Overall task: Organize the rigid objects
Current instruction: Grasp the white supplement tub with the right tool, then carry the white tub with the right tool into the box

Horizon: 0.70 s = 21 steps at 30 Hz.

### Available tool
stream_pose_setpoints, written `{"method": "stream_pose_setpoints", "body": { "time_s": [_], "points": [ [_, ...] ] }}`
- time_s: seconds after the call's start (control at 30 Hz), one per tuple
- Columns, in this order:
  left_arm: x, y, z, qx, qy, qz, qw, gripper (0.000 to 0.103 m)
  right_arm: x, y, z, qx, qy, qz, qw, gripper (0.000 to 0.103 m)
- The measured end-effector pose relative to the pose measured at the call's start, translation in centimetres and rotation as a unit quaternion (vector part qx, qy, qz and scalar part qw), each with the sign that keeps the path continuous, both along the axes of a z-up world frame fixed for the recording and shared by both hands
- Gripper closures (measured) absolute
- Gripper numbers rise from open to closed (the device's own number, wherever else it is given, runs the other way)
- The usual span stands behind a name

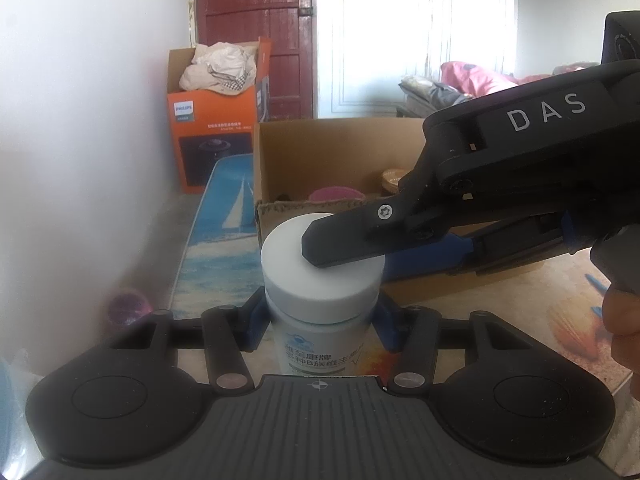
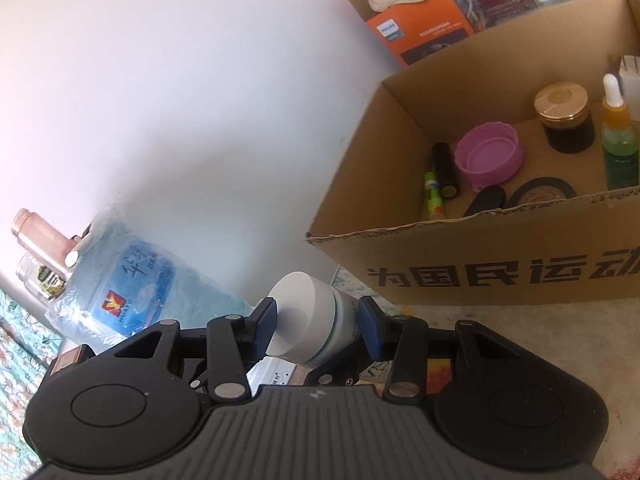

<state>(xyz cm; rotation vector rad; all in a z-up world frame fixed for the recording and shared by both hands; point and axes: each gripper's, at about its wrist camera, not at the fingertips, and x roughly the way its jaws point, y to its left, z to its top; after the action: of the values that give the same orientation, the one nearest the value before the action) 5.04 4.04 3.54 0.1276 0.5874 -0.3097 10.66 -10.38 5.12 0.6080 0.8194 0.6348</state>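
Blue-padded left gripper point(image 1: 320, 320), clamped on the body of a white bottle point(image 1: 312, 354) just under its wide white cap point(image 1: 320, 288), one pad on each side. Upright in the left wrist view, printed label facing the camera.

Right gripper point(image 2: 316, 322), reaching in from the right and rolled on its side, also closed on the top end of that bottle: one black finger flat over the cap, the other pad against the bottle's far side. At the right edge of the left wrist view, part of a hand point(image 1: 624, 332) on its handle.

Just behind the bottle, an open cardboard box point(image 2: 500, 256) with dark printed characters on its near wall. Inside it:
- near the left wall, a black tube point(image 2: 446, 168) and a green-and-yellow tube point(image 2: 432, 192);
- near the middle, a pink bowl-shaped lid point(image 2: 490, 154);
- by the back wall, a dark jar with a gold top point(image 2: 564, 120);
- beside that jar, towards the right wall, a dropper bottle point(image 2: 618, 136), upright;
- against the near wall, a black ring point(image 2: 544, 194), lying flat.

Left of the box, a blue sailboat picture point(image 1: 224, 232). Farther back, against the white wall, an orange carton point(image 1: 212, 136) stuffed with pale cloth point(image 1: 220, 66), next to a dark red door point(image 1: 256, 8).

Left in the right wrist view, a plastic-wrapped blue pack point(image 2: 120, 284) with a copper-coloured tube point(image 2: 40, 236) against it.
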Motion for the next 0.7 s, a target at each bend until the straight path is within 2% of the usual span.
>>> {"method": "stream_pose_setpoints", "body": {
  "time_s": [0.2,0.4,0.57,0.7],
  "points": [
    [-1.0,0.0,2.9,0.013,-0.038,0.003,0.9992,0.05,-0.9,-0.5,2.6,0.023,-0.034,0.012,0.999,0.055],
    [-0.9,-1.4,6.9,0.031,-0.091,-0.009,0.9953,0.05,-1.4,-1.8,6.9,0.036,-0.097,0.015,0.995,0.055],
    [0.6,-4.1,9.6,0.027,-0.128,-0.038,0.9907,0.05,-1.3,-4.6,10.4,0.026,-0.148,-0.008,0.989,0.055],
    [2.4,-7.0,10.5,0.011,-0.131,-0.073,0.9887,0.05,-1.0,-7.6,11.9,0.012,-0.164,-0.038,0.986,0.054]
  ]
}}
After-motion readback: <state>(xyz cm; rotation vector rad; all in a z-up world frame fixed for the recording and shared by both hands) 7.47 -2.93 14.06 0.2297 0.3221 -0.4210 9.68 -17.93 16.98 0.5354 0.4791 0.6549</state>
